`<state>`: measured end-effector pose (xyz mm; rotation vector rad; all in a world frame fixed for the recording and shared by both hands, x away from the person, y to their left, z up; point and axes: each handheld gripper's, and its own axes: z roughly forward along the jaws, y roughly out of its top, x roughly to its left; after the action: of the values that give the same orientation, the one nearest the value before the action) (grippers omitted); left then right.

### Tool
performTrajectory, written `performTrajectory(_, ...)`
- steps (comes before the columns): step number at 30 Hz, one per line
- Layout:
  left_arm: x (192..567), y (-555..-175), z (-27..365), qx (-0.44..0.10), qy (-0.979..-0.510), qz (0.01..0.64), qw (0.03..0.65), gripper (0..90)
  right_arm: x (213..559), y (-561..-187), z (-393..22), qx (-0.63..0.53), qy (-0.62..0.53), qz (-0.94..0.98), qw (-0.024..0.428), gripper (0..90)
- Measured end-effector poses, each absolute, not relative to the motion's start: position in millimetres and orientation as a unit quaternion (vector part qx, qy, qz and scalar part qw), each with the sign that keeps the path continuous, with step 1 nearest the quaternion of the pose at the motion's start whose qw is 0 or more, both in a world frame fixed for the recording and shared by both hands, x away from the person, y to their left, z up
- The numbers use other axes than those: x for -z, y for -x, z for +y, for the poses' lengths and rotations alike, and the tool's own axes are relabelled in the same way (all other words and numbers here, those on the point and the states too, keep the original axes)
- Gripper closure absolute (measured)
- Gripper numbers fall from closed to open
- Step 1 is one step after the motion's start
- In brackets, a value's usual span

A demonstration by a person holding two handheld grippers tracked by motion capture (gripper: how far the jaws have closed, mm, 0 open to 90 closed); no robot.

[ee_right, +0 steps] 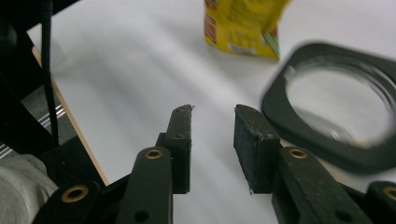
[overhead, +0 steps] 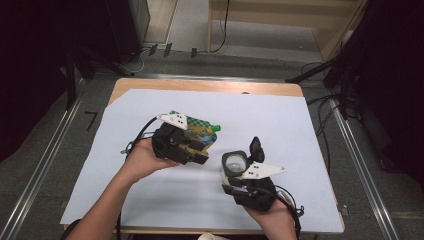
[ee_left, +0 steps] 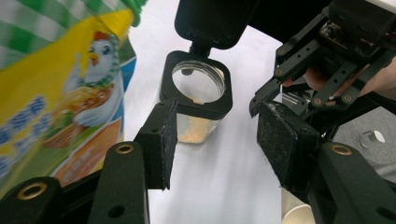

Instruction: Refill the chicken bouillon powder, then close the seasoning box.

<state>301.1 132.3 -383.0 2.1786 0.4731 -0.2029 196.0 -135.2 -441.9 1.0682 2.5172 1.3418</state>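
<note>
A yellow and green pouch [overhead: 202, 131] with a cartoon chicken [ee_left: 60, 93] and a green cap lies on the white sheet. My left gripper [overhead: 202, 152] is right beside it; the jaws [ee_left: 219, 140] stand open with nothing between them, and the pouch is outside the left jaw. A clear jar [overhead: 234, 162] with a black rim and a raised flip lid [overhead: 256, 146] stands mid-table, with a little beige powder [ee_left: 191, 135] at its bottom. My right gripper [overhead: 231, 184] sits just behind it, open and empty [ee_right: 212, 135], with the jar [ee_right: 336, 107] to its right.
A white sheet [overhead: 150, 200] covers most of the wooden table [overhead: 200, 85]. A paper cup [overhead: 212, 236] stands at the near edge. Metal rails [overhead: 45, 165] and cables run along the floor on both sides.
</note>
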Motion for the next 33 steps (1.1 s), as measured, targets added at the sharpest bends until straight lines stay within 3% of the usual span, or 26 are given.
performTrajectory(3, 380, -302, 143, 0.074, -0.874, 0.197, 0.439, 48.4, 436, -204, -115, -0.444, -0.334, 0.83, 0.044, 61.2)
performTrajectory(12, 378, -307, 166, 0.081, -0.864, 0.218, 0.446, 48.0, 442, -222, -80, -0.446, -0.306, 0.84, 0.04, 59.0)
performTrajectory(33, 380, -316, 213, 0.049, -0.863, 0.262, 0.428, 51.2, 462, -219, -64, -0.437, -0.297, 0.849, 0.024, 58.1)
